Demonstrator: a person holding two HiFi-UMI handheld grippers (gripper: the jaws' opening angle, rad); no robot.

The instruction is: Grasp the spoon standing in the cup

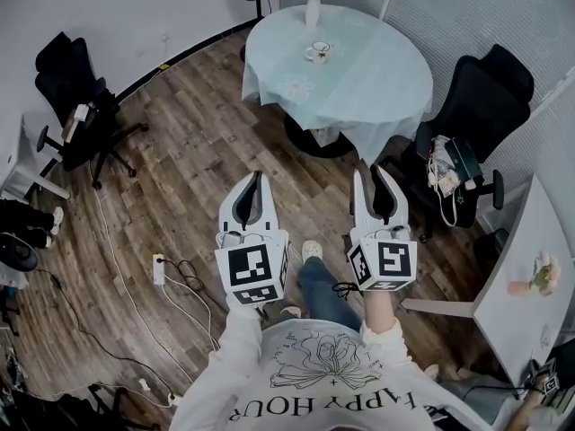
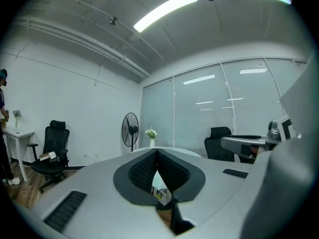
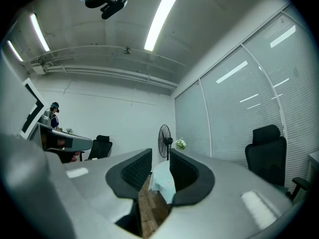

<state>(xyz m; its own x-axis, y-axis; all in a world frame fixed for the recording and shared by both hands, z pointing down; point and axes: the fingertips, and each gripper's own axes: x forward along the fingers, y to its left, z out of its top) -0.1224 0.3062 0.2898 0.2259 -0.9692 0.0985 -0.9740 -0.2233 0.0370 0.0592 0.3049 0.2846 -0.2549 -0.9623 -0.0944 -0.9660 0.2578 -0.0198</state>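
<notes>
Spoon stands in white cup on round table at far centre, cup just on the near side of flower vase. Both grippers are held near, over wood floor, well apart from cup. Left gripper: jaws closed tip to tip, nothing between. Right gripper: jaws apart, empty, tablecloth edge seen through the gap. Black chair right of table

Person at the bottom middle is wearing a white long-sleeve shirt with flower line art and lettering, blue jeans, light shoe.
</notes>
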